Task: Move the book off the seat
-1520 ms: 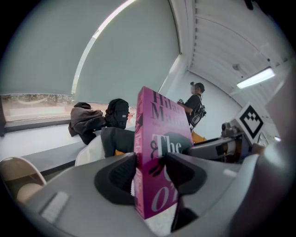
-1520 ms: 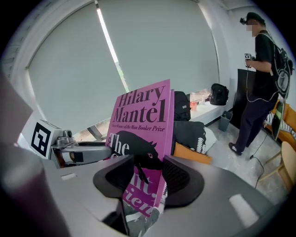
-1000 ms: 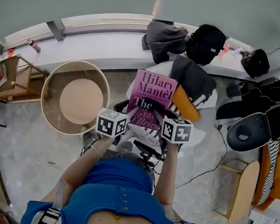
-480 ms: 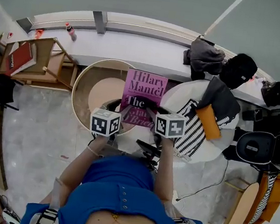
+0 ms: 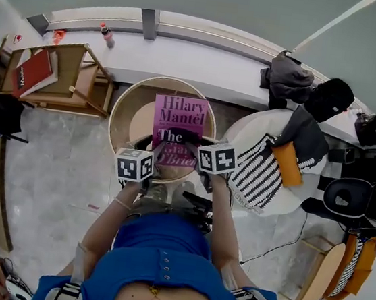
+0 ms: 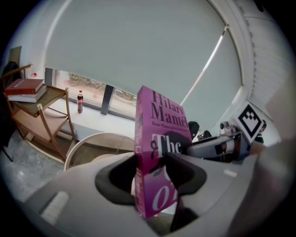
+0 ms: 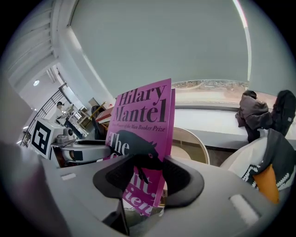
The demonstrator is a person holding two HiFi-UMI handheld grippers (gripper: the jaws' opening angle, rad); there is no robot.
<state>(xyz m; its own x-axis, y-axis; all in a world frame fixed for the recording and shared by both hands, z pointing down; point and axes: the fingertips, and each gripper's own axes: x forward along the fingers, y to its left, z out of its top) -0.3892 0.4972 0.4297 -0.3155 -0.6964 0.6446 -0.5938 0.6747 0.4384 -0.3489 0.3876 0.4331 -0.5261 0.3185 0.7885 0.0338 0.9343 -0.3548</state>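
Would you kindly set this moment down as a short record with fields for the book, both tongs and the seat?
book: magenta paperback, held up by its lower edge
left tongs: shut on the book at its spine side
right tongs: shut on the book at its page-edge side
under the book, head view: round wooden table
seat: white, right of the table, bears a striped cloth; the book is not on it

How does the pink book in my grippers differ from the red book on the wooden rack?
The pink book is clamped by the left gripper and right gripper, in the air; the red book lies untouched on the wooden rack. The pink book's cover shows large lettering; the red book's shows none legible. Both are closed.
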